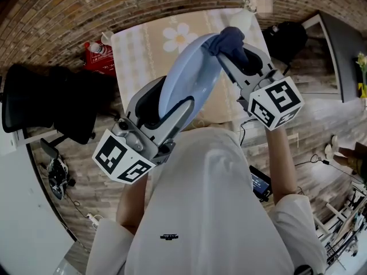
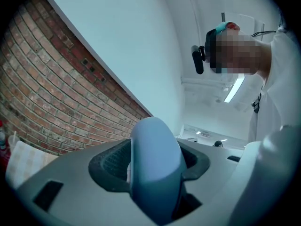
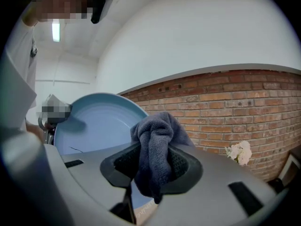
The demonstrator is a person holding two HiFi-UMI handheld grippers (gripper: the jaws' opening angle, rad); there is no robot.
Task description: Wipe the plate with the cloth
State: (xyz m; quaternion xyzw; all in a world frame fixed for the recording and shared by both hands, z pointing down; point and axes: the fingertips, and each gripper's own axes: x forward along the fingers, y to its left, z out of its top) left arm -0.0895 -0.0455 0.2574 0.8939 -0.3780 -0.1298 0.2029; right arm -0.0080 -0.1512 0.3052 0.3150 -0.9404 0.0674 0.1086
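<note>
Where right claw (image 3: 153,167) pinches, cloth (image 3: 158,134) sits.

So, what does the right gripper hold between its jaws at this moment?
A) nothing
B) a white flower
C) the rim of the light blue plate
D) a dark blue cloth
D: the right gripper view shows the right gripper shut on the dark blue cloth, while the light blue plate is clamped by its rim in the left gripper.
</note>
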